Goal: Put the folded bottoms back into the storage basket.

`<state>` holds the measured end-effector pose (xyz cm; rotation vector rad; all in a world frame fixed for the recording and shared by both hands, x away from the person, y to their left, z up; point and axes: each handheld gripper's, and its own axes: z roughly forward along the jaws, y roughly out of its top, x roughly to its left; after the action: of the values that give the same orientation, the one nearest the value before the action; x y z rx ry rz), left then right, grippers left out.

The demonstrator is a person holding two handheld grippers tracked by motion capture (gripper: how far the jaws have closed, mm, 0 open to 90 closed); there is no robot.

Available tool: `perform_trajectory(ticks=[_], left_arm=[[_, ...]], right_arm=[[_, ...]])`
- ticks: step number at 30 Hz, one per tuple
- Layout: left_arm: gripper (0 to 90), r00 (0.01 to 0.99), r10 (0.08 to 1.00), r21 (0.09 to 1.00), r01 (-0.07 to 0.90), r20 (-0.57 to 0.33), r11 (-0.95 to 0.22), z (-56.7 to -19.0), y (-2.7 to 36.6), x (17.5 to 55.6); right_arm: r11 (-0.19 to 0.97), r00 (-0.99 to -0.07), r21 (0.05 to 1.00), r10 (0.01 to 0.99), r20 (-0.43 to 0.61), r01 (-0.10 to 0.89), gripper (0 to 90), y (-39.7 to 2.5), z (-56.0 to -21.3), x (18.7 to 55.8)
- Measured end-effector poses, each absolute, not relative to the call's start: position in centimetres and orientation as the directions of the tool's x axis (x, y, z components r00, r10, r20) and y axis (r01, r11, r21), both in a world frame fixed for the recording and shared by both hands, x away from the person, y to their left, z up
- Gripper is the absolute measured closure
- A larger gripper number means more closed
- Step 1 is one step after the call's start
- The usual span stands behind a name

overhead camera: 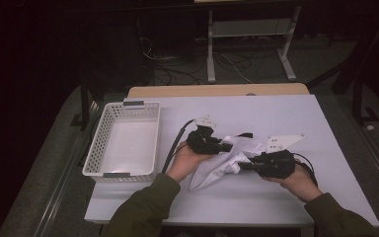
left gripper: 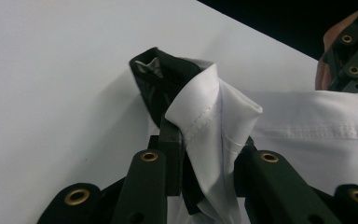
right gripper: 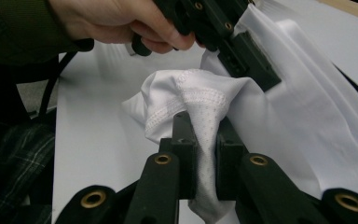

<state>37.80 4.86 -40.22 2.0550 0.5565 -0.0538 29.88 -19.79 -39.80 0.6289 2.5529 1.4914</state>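
Both hand-held grippers (L (overhead camera: 225, 146), R (overhead camera: 243, 165)) clamp white garment (overhead camera: 217, 168) hems, mid-table (overhead camera: 276, 113).

Your white garment (overhead camera: 222, 160) with black trim is bunched and creased between your two tools, partly lifted off the surface. A stitched hem fold sits pinched in your left tool (left gripper: 208, 170); another gathered hem is clamped in your right tool (right gripper: 205, 175).

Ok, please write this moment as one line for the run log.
left gripper: shut on white garment | right gripper: shut on white garment | garment: bunched on table | white basket: empty, left of garment
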Motion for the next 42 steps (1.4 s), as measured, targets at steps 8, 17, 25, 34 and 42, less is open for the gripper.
perform_trajectory(ticks=[8, 17, 25, 34, 42], left_arm=[[74.1, 0.89, 0.38, 0.795, 0.416, -0.254, -0.442, -37.9, 5.3, 38.7], [74.2, 0.879, 0.405, 0.79, 0.427, -0.251, -0.439, -34.4, 6.8, 39.8], [74.2, 0.869, 0.429, 0.795, 0.434, -0.246, -0.423, -32.1, 9.0, 40.1], [74.2, 0.861, 0.454, 0.803, 0.43, -0.228, -0.412, -29.9, 12.3, 40.5], [74.2, 0.849, 0.487, 0.822, 0.419, -0.204, -0.386, -28.0, 15.4, 40.6]], right_arm=[[0.418, -0.913, 0.869, 0.398, 0.086, 0.264, 81.1, -18.7, -37.9, 30.8], [0.377, -0.917, 0.893, 0.388, 0.09, 0.247, 81.7, -17.6, -35.5, 32.3], [0.371, -0.928, 0.902, 0.364, 0.079, 0.223, 81.7, -15.8, -33.3, 33.4], [0.374, -0.943, 0.908, 0.326, 0.064, 0.191, 81.8, -12.8, -31.6, 34.5], [0.378, -0.954, 0.911, 0.295, 0.048, 0.163, 81.7, -9.9, -29.9, 35.4]])
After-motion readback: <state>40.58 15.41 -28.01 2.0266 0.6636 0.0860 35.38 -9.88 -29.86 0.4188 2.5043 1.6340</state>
